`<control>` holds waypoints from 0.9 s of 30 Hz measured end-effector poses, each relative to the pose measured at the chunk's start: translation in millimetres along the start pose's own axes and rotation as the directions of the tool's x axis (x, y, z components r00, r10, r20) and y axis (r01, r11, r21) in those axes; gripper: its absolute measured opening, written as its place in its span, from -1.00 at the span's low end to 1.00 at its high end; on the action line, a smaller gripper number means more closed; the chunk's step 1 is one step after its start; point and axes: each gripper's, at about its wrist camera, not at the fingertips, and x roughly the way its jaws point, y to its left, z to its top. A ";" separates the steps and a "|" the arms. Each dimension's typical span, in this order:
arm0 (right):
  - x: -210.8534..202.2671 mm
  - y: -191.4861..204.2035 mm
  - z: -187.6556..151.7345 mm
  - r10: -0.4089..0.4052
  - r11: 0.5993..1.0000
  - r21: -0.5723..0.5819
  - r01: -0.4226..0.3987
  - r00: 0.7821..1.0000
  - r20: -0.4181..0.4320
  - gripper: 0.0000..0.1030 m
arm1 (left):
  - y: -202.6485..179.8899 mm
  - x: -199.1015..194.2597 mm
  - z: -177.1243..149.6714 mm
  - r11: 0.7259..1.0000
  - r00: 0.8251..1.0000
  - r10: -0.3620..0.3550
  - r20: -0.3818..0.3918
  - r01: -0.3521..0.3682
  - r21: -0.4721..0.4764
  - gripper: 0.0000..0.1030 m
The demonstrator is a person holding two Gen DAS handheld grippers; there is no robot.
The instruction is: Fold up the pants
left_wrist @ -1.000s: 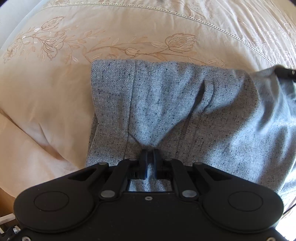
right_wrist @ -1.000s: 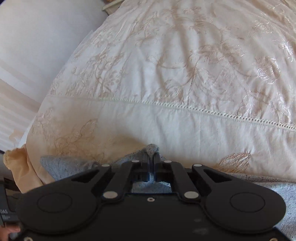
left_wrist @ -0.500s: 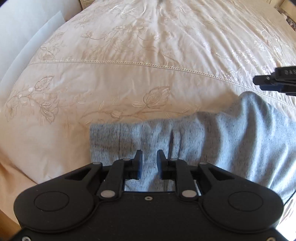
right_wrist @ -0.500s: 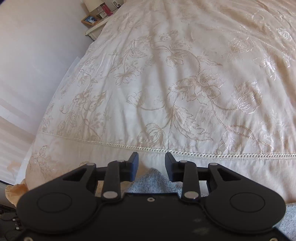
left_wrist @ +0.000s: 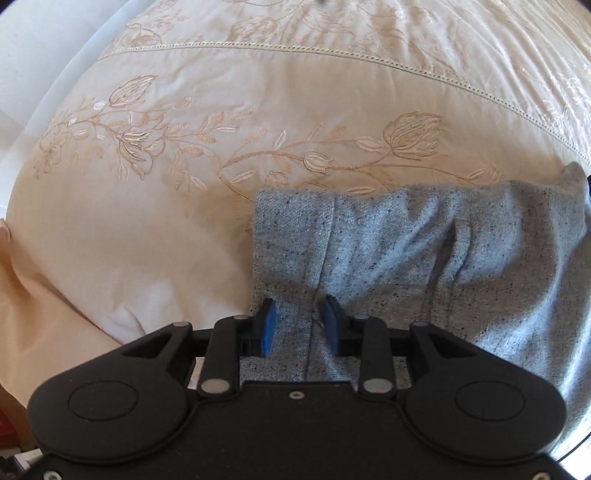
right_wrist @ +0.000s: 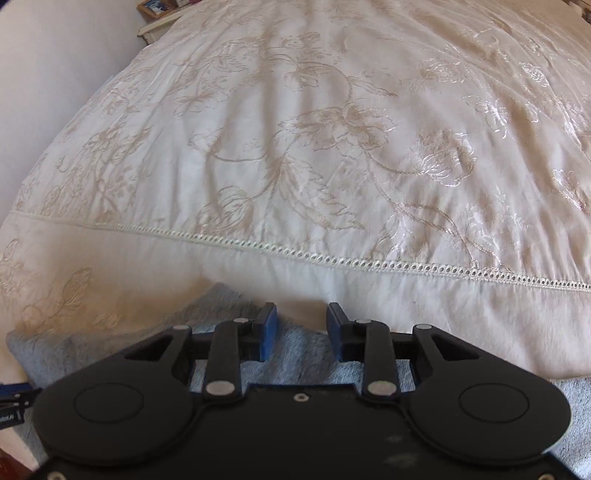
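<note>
The grey speckled pants [left_wrist: 424,251] lie folded on the cream embroidered bedspread [left_wrist: 147,206], their folded edge facing away from me. My left gripper [left_wrist: 299,317] is open just above the near part of the pants, near their left edge, holding nothing. In the right wrist view the pants [right_wrist: 221,306] lie under and to the left of my right gripper [right_wrist: 301,321], which is open and empty over their far edge.
The bedspread [right_wrist: 332,147] stretches far ahead with an eyelet seam [right_wrist: 332,258] across it. A white wall [right_wrist: 55,55] and a small wooden nightstand [right_wrist: 162,11] are at the far left. The bed's left edge drops off beside the pants.
Both grippers let go of the pants and opened wider. The lifted cloth now lies flat on the bed, and the left gripper drew back low over it.
</note>
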 end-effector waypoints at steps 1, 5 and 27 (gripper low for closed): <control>-5.2 -1.3 2.0 0.002 1.000 0.003 -0.002 1.000 0.010 -0.37 | 2.2 -5.3 0.4 1.000 1.000 -0.013 0.006 0.014 -0.019 -0.33; -47.4 -1.0 -18.2 0.060 0.998 -0.023 -0.059 0.998 0.033 -0.37 | -7.5 -35.8 -1.9 0.998 0.996 -0.061 0.061 0.063 -0.022 -0.40; -156.9 -115.9 -203.4 -0.079 0.885 0.454 0.104 0.994 -0.074 -0.32 | -99.6 -9.6 -17.1 0.970 1.000 -0.027 0.005 0.025 0.243 -0.18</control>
